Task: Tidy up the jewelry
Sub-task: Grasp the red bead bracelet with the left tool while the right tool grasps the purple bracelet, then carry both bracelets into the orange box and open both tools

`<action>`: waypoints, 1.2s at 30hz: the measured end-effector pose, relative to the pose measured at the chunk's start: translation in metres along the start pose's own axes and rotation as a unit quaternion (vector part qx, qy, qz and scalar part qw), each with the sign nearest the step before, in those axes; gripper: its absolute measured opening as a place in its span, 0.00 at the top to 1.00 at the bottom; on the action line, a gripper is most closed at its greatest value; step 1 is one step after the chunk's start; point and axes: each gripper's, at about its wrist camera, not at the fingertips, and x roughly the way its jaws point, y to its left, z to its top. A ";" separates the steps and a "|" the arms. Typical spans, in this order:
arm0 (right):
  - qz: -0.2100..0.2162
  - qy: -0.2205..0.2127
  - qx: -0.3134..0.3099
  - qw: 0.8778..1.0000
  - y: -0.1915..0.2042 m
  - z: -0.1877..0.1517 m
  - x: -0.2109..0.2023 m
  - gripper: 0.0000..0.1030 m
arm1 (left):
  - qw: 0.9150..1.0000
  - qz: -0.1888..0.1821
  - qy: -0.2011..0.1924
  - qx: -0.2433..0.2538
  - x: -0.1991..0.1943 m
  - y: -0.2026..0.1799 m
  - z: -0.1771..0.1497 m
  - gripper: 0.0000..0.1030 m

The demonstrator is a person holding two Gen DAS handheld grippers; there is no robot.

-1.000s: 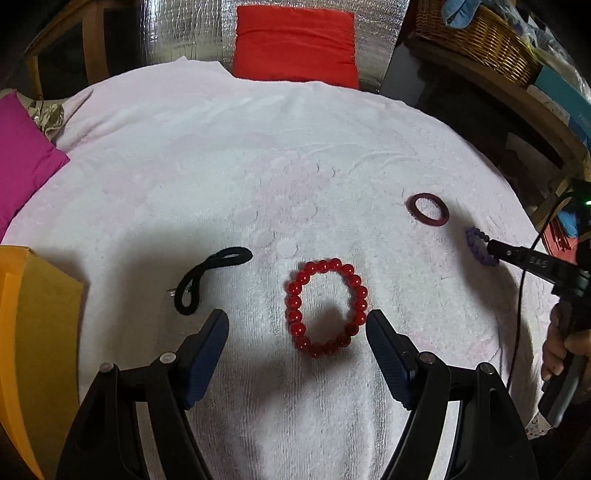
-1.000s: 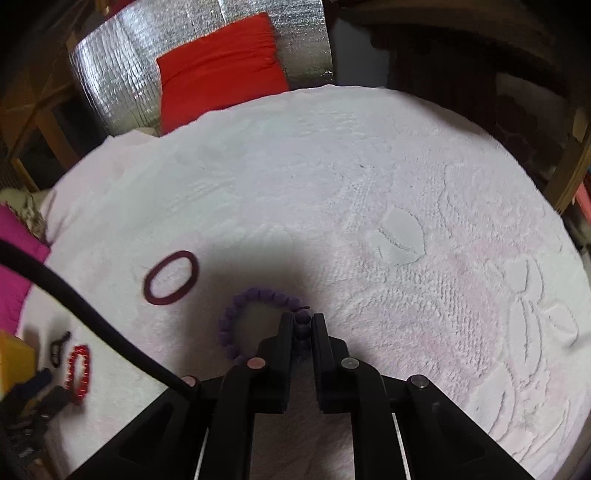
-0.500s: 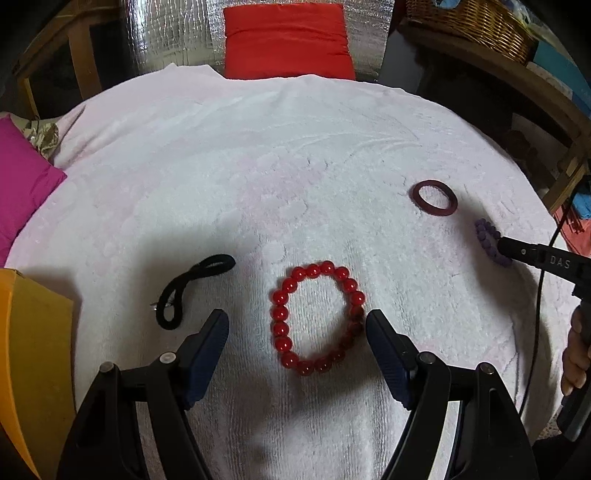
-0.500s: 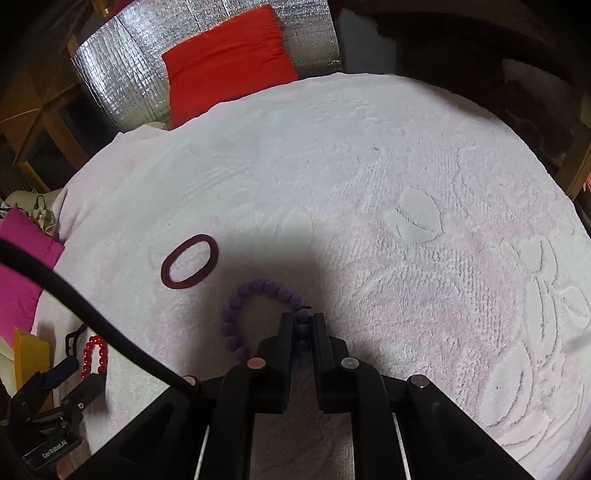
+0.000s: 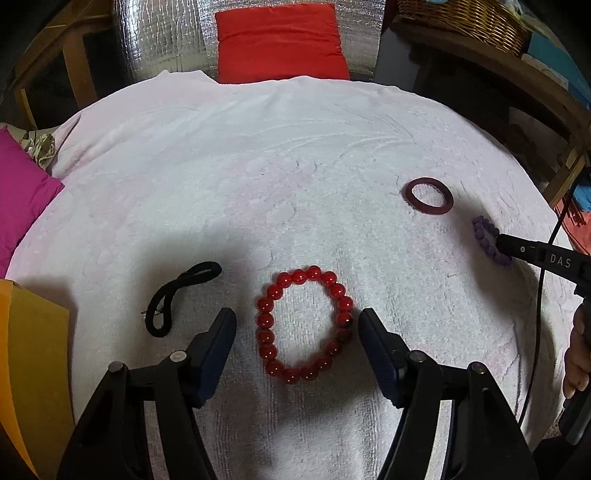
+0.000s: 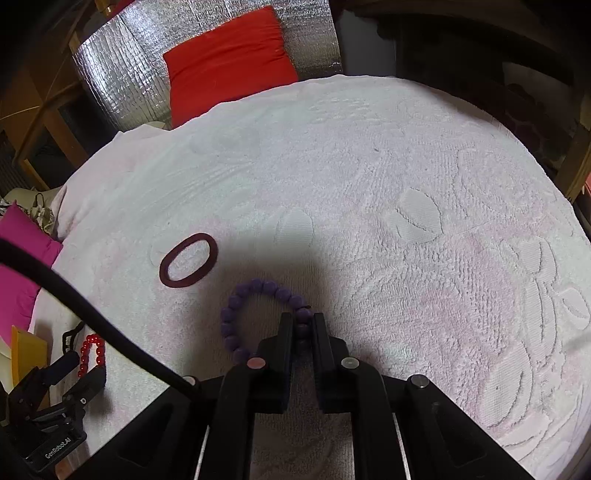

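A red bead bracelet [image 5: 304, 323] lies on the white towel [image 5: 280, 177], between the fingers of my open left gripper [image 5: 297, 326]. A black hair tie [image 5: 177, 297] lies just left of it. A dark red ring band [image 5: 428, 195] lies at the right. My right gripper [image 6: 302, 326] is shut on the purple bead bracelet [image 6: 255, 314], which rests on the towel [image 6: 406, 184]; it also shows in the left wrist view [image 5: 487, 240]. The dark red band [image 6: 188, 260] lies to its upper left. The red bracelet [image 6: 90, 352] shows far left.
A yellow box [image 5: 33, 362] stands at the towel's left edge. A magenta cushion [image 5: 22, 188] lies at the left, a red cushion [image 5: 280, 40] at the back against silver foil. A wicker basket [image 5: 465, 18] sits on a wooden shelf at the back right.
My left gripper has come closer over the red bracelet, which now lies between its open fingers. My right gripper stays shut on the purple bracelet and has shifted slightly.
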 end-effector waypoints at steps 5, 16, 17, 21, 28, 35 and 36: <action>0.000 -0.001 0.000 1.000 0.000 0.001 0.000 0.90 | 1.000 -0.004 0.001 0.001 0.001 -0.003 0.000 0.41; 0.010 0.000 0.007 1.000 -0.004 0.003 0.002 0.89 | 0.998 -0.061 -0.010 -0.011 0.004 0.000 0.002 0.82; 0.012 -0.002 0.006 1.000 -0.005 0.004 0.003 0.89 | 0.998 -0.068 -0.011 -0.016 0.003 0.001 0.002 0.82; 0.009 -0.011 -0.011 1.000 -0.002 0.004 0.004 0.89 | 0.997 -0.078 -0.015 -0.021 0.006 0.001 0.003 0.82; 0.019 -0.019 -0.019 0.999 0.006 0.003 -0.006 0.90 | 0.996 -0.084 -0.024 -0.031 0.007 0.001 0.004 0.82; 0.042 -0.031 -0.019 0.998 0.011 0.002 -0.020 0.90 | 0.996 -0.072 -0.045 -0.026 -0.007 -0.003 0.005 0.82; 0.045 -0.033 -0.020 0.998 0.012 0.001 -0.022 0.90 | 0.996 -0.072 -0.047 -0.026 -0.010 -0.003 0.004 0.82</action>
